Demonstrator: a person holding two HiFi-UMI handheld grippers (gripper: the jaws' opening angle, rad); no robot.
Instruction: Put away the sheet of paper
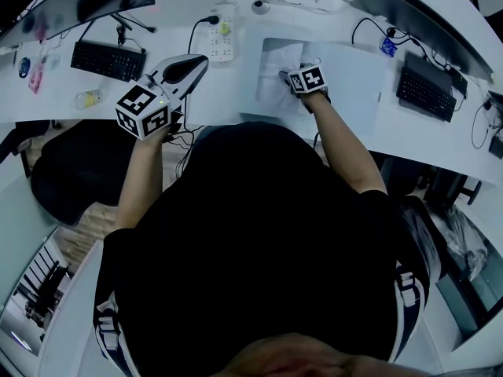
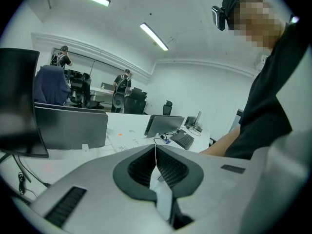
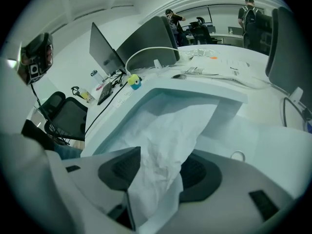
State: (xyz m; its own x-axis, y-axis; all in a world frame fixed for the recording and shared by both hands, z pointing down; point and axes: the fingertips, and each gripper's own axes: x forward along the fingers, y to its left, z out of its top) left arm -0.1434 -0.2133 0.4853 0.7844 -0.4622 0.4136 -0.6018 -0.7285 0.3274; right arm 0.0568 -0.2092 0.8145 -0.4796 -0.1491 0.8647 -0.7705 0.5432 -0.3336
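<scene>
A crumpled white sheet of paper lies in a shallow white tray on the desk. In the right gripper view the sheet's near end runs between the two dark pads of my right gripper. Its jaws stand apart and the pads do not press the paper. My left gripper is held up left of the tray, away from the paper, its jaw tips meeting with nothing gripped.
A keyboard lies at the left and another keyboard at the right. A power strip with cables sits behind the tray. Monitors line the back. A black chair stands at the lower left.
</scene>
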